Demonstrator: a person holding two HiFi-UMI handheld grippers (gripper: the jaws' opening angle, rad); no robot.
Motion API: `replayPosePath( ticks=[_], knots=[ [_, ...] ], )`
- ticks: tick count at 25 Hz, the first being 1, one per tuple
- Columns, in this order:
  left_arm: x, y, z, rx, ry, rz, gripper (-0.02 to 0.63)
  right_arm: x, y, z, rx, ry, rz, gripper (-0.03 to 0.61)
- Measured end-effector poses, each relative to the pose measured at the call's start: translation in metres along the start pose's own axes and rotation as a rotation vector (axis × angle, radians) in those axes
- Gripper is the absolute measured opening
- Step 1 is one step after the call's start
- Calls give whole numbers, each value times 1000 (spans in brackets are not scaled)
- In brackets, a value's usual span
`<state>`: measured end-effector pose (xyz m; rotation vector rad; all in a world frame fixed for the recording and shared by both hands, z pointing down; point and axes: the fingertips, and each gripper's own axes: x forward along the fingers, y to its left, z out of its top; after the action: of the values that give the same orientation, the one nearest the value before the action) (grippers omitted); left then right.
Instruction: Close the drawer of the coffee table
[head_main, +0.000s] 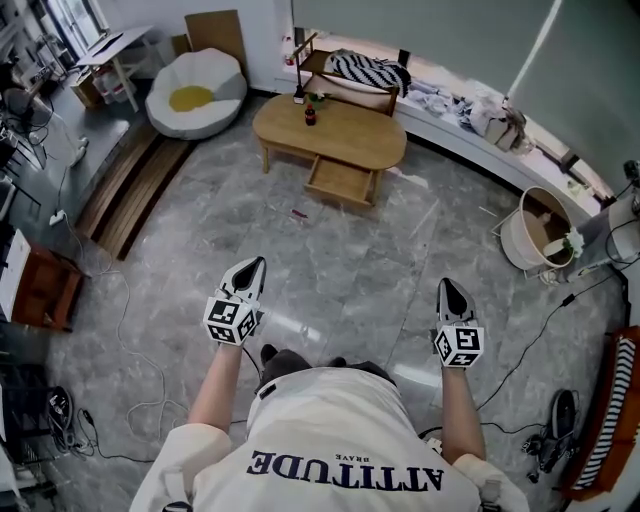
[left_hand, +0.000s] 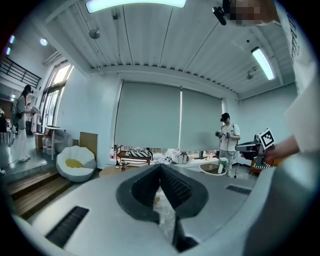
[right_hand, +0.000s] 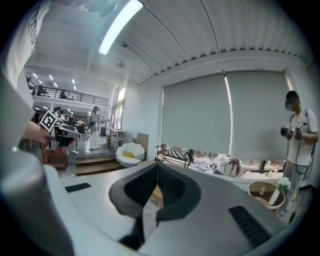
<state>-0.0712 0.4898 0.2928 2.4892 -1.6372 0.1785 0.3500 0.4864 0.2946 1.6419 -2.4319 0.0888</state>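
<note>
Drawer (head_main: 340, 182) stands pulled out from the front of the oval coffee table (head_main: 355, 138), well apart from the person across the floor. The step in hand looks like the approach, with nothing touched yet. The left gripper (head_main: 257, 266) is closed and empty, and so is the right gripper (head_main: 447, 288). Next, get close and push the drawer front in squarely. One drawer, one table, two grippers.

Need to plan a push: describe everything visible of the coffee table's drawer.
The drawer is a shallow rectangular tray of light wood, matching the oval coffee table. It stands pulled well out from under the tabletop's near long edge, toward the camera, over the grey floor. Its inside looks empty. Only the table appears to touch it.
</note>
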Motion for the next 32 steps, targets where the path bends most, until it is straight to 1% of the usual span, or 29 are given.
replayPosePath(
  ticks=[9, 15, 19, 22, 26, 29, 32],
  knots=[
    [15, -18, -7, 5, 26, 17, 21, 12, -18, -10, 1, 14, 32, 19],
    [28, -9, -7, -8, 37, 29, 21, 28, -17, -12, 5, 21, 58, 20],
    [44, -1, -8, -7, 44, 14, 21, 43, -21, -16, 4, 40, 43, 20],
    [57, 16, -8, -9, 52, 10, 21, 58, -18, -17, 10, 53, 32, 20],
    [77, 45, -9, -45, 51, 20, 21, 81, -9, -12, -11, 57, 40, 20],
    [97, 60, -7, -51, 56, -3, 21, 100, -8, -11, 2, 69, 31, 19],
    [120, 86, -3, -63, 58, -14, 21, 125, -3, -2, 7, 65, 12, 18]
  ],
)
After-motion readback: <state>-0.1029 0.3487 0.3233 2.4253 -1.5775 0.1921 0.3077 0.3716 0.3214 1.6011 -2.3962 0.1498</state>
